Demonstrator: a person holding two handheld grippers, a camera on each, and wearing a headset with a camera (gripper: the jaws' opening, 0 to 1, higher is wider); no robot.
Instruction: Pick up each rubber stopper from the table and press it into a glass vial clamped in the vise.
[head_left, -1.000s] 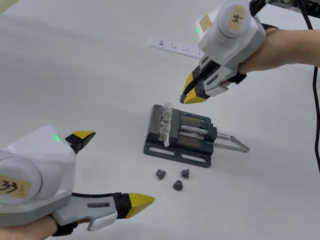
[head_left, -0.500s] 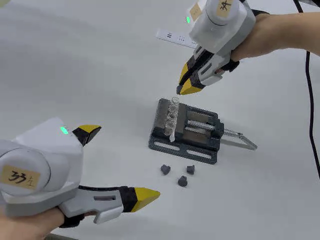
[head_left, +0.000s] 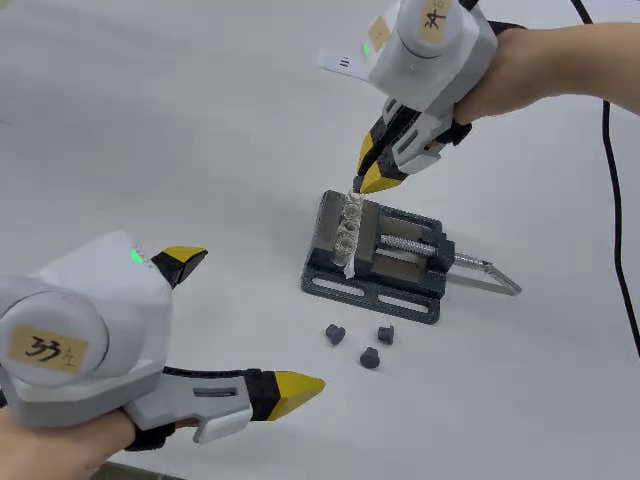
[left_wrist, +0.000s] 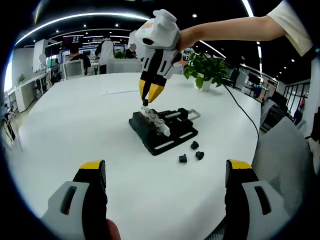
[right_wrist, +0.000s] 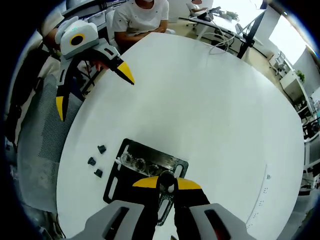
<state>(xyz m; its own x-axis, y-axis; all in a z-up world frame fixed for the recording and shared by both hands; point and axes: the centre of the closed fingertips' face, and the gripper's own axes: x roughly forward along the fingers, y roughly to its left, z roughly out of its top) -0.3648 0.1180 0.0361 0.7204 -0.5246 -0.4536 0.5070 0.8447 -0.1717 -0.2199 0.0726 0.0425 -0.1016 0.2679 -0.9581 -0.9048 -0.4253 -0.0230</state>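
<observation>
While no vial can yet be entered as sealed, the stock reads as follows. Item, right gripper (head_left: 366, 186): my jaws are drawn almost together on what looks like a dark rubber stopper (right_wrist: 167, 183), held at the mouth of the vial at the far end of the row. Whether it touches the glass, I cannot tell. Item, glass vials (head_left: 347, 226): a short row stands upright, clamped in the vise (head_left: 372, 291). In the right gripper view three mouths read clear and unstoppered, and the end one is hidden under my tips. Item, loose stoppers (head_left: 369, 357): three, small and dark, grouped on the white table (head_left: 150, 130) just in front of the vise, near one another but not touching. Item, left gripper (head_left: 245, 323): jaws spread wide with nothing between them, held low on my near side, well apart from both vise and stoppers. Judgement: the first stopper is in hand and about to be pressed home, so the task is at its start. Outstanding: seat this one, then fetch and press the three on the table, one to each open vial, which I take to be a matching count.
</observation>
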